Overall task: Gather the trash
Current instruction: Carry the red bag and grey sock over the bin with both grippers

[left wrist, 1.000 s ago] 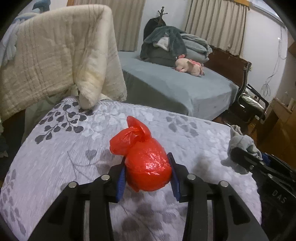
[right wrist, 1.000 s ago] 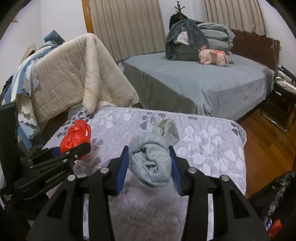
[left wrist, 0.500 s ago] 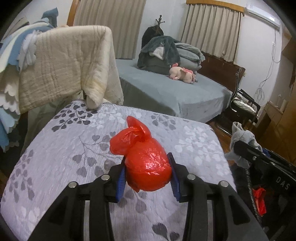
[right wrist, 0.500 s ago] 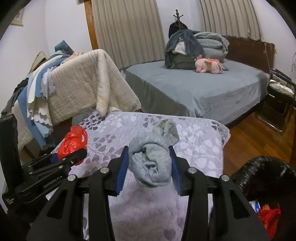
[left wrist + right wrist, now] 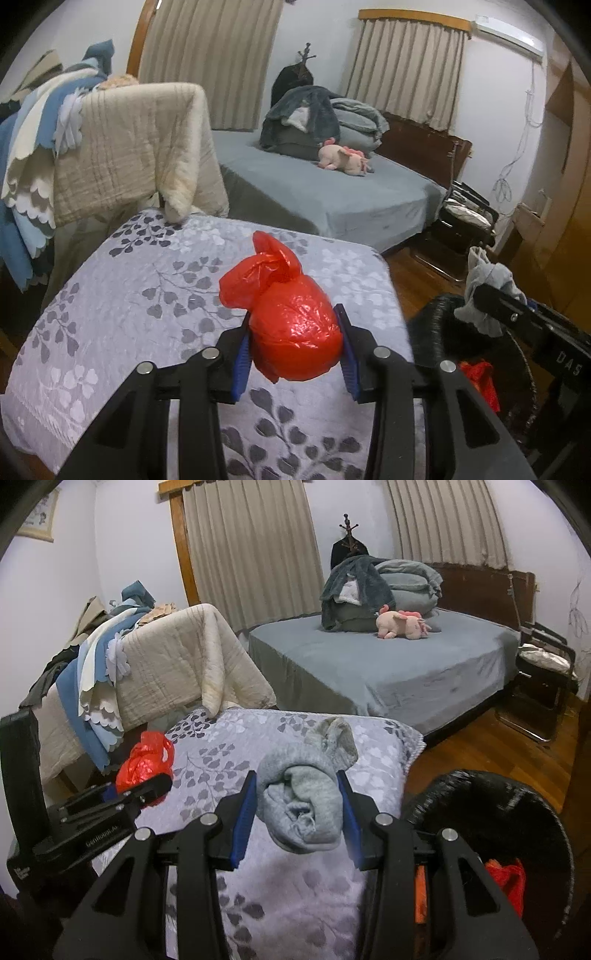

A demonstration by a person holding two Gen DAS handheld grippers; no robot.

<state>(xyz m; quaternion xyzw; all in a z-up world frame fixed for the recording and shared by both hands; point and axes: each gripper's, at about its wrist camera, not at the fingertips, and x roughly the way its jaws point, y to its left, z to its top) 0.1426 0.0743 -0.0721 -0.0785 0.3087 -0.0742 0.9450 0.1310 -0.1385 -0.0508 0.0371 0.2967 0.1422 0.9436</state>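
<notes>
My left gripper (image 5: 293, 350) is shut on a tied red plastic bag (image 5: 288, 325), held above the leaf-patterned quilt (image 5: 147, 295). My right gripper (image 5: 297, 812) is shut on a balled grey sock (image 5: 303, 797), also lifted off the quilt (image 5: 229, 760). A black trash bin (image 5: 517, 812) stands at the lower right, with red trash (image 5: 508, 880) inside. In the left wrist view the right gripper and sock (image 5: 487, 295) hang over the bin's rim (image 5: 428, 325). In the right wrist view the left gripper with the red bag (image 5: 144, 764) is at the left.
A cream blanket (image 5: 129, 155) and blue cloths (image 5: 22, 206) hang over a rack at the left. A grey bed (image 5: 388, 664) with folded bedding and a pink plush toy (image 5: 402, 624) lies behind. A black folding chair (image 5: 543, 679) stands on the wooden floor at the right.
Both grippers have pulled back and up from the quilt with their loads. The black bin has come into view at the lower right, closer to both grippers.
</notes>
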